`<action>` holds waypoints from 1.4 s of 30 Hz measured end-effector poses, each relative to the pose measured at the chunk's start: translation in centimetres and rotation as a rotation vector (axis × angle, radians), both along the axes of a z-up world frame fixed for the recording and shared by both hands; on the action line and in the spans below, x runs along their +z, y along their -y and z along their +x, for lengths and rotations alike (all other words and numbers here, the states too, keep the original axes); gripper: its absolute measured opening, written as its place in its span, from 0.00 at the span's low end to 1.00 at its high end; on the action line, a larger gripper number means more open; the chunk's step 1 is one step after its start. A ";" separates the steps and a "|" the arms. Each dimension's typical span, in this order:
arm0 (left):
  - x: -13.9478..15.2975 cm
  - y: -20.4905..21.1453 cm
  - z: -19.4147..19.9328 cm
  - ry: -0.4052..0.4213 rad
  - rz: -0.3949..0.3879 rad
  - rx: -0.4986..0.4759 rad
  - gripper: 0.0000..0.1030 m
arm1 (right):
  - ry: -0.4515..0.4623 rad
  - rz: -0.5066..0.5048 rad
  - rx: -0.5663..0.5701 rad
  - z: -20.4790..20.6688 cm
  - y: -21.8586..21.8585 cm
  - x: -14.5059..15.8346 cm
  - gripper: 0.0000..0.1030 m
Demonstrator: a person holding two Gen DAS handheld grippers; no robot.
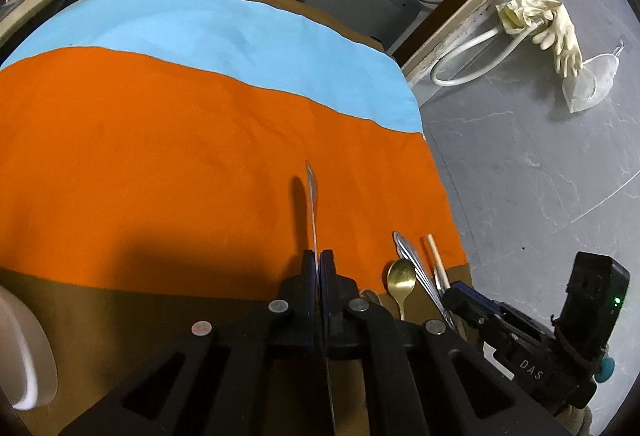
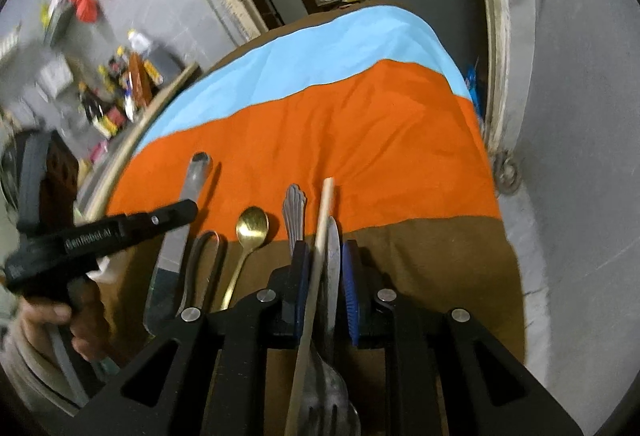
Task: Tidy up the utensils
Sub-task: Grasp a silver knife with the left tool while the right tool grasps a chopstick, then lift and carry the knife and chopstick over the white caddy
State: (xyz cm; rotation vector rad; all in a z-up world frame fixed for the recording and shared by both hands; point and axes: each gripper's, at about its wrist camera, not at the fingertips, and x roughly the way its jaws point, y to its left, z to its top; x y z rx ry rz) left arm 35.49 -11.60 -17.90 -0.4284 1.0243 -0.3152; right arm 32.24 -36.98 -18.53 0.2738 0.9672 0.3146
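While the table [image 1: 120, 316] carried a wide cloth [image 1: 160, 140] in orange, blue and brown, the utensils lay in a row near its front edge. The left claw [image 1: 319, 260] was closed on a thin flat knife [image 1: 313, 204], edge up, with its tip held above the orange cloth. The right claw [image 2: 325, 256] stood a little apart around a wooden chopstick [image 2: 325, 212] and a steel handle [image 2: 333, 256] together; I cannot tell if its pads really pressed them. Beside it lay a fluted steel handle [image 2: 294, 210], a gold spoon [image 2: 251, 226] and a dark wire loop [image 2: 204, 268]. All these things looked stiff, light and rather slippery, so I judged that a hold near the middle of a handle would be the safest, because a thin blade could turn between the pads.
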 end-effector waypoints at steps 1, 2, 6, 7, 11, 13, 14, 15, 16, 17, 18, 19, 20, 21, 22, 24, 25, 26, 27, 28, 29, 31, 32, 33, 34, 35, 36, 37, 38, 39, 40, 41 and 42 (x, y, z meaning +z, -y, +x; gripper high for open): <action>0.0 0.1 -0.1 -0.001 0.001 0.000 0.03 | 0.008 -0.028 0.013 -0.1 -0.2 0.3 0.15; 0.0 0.3 -0.2 -0.005 0.000 -0.002 0.03 | 0.016 -0.050 0.020 -0.2 -0.3 0.5 0.15; -0.4 0.6 -0.4 -0.017 0.003 -0.010 0.03 | 0.034 -0.084 0.030 -0.6 -0.5 1.1 0.15; -0.4 0.6 -0.4 -0.017 0.004 -0.011 0.03 | 0.033 -0.071 0.028 -0.6 -0.3 1.2 0.14; -0.4 0.6 -0.5 -0.018 0.003 -0.013 0.03 | 0.016 -0.001 0.009 -0.8 0.5 1.0 0.06; -0.4 0.7 -0.6 -0.017 0.006 -0.015 0.03 | 0.005 0.029 -0.004 -0.9 1.0 0.6 0.05; -0.5 0.7 -0.6 -0.017 0.005 -0.015 0.03 | 0.000 0.042 -0.010 -1.0 1.3 0.6 0.05; -0.5 0.6 -0.6 -0.019 0.004 -0.016 0.03 | -0.001 0.042 -0.013 -1.0 1.3 0.3 0.05; -0.6 0.6 -0.6 -0.020 0.003 -0.016 0.03 | -0.003 0.031 -0.014 -1.1 1.5 0.4 0.05; -0.6 0.6 -0.6 -0.022 0.002 -0.017 0.03 | -0.007 0.026 -0.014 -1.2 1.5 0.2 0.05; -0.7 0.6 -0.6 -0.025 0.003 -0.020 0.03 | -0.014 0.029 -0.012 -1.2 1.6 0.0 0.05; -0.7 0.6 -0.5 -0.030 0.003 -0.022 0.03 | -0.022 0.038 -0.011 -1.2 1.6 -0.2 0.05; -0.8 0.6 -0.4 -0.033 0.005 -0.025 0.03 | -0.030 0.046 -0.011 -1.2 1.4 -0.3 0.06; -0.7 0.7 -0.4 -0.036 0.007 -0.028 0.03 | -0.047 0.062 -0.010 -0.9 1.5 -0.4 0.06; -0.7 0.7 -0.3 -0.039 0.011 -0.031 0.04 | -0.058 0.072 -0.009 -0.7 1.5 -0.6 0.06; -0.7 0.8 -0.1 -0.048 0.018 -0.040 0.04 | -0.091 0.080 0.006 -0.1 1.3 -0.9 0.07; -0.7 0.8 -0.1 -0.053 0.022 -0.043 0.04 | -0.094 0.070 0.010 0.0 1.0 -0.9 0.07; -0.6 0.9 -0.1 -0.055 0.028 -0.046 0.03 | -0.095 0.053 0.016 0.1 0.7 -0.8 0.07; -0.5 1.0 -0.1 -0.055 0.034 -0.046 0.03 | -0.095 0.044 0.016 0.0 0.4 -0.8 0.07; -0.4 1.0 -0.1 -0.052 0.039 -0.046 0.03 | -0.094 0.041 0.014 0.0 0.3 -0.7 0.06; -0.2 1.1 -0.3 -0.045 0.042 -0.048 0.02 | -0.094 0.050 0.009 -0.1 0.3 -0.6 0.06; 0.1 1.0 -0.8 -0.033 0.035 -0.056 0.02 | -0.092 0.084 -0.011 -0.4 0.7 -0.3 0.05; 0.2 0.9 -1.0 -0.026 0.034 -0.057 0.02 | -0.085 0.107 -0.021 -0.6 0.9 -0.1 0.05; 0.4 0.9 -1.4 -0.018 0.034 -0.054 0.02 | -0.072 0.127 -0.032 -1.0 1.1 0.2 0.04; 0.6 0.7 -1.7 -0.011 0.032 -0.049 0.02 | -0.063 0.132 -0.037 -1.1 1.3 0.4 0.04; 0.8 0.5 -2.0 -0.006 0.025 -0.041 0.02 | -0.054 0.135 -0.040 -1.2 1.4 0.6 0.04; 0.9 0.4 -2.3 -0.001 0.017 -0.035 0.02 | -0.042 0.138 -0.044 -1.5 1.4 0.9 0.04; 1.2 0.1 -2.6 0.006 0.005 -0.026 0.02 | -0.034 0.140 -0.045 -1.6 1.4 1.0 0.04; 1.4 -0.1 -2.8 0.013 0.000 -0.018 0.02 | -0.027 0.146 -0.044 -1.7 1.4 1.3 0.04; 1.8 -0.3 -3.1 0.023 -0.001 -0.011 0.02 | -0.019 0.151 -0.043 -1.8 1.3 1.5 0.04; 2.2 -0.5 -3.4 0.039 -0.003 -0.006 0.02 | -0.009 0.155 -0.045 -1.9 1.2 1.8 0.04; 2.7 -0.6 -3.7 0.055 -0.006 -0.005 0.02 | 0.001 0.164 -0.044 -2.1 1.2 2.1 0.04; 3.3 -0.7 -4.1 0.080 -0.009 -0.005 0.02 | 0.015 0.174 -0.045 -2.2 1.2 2.5 0.04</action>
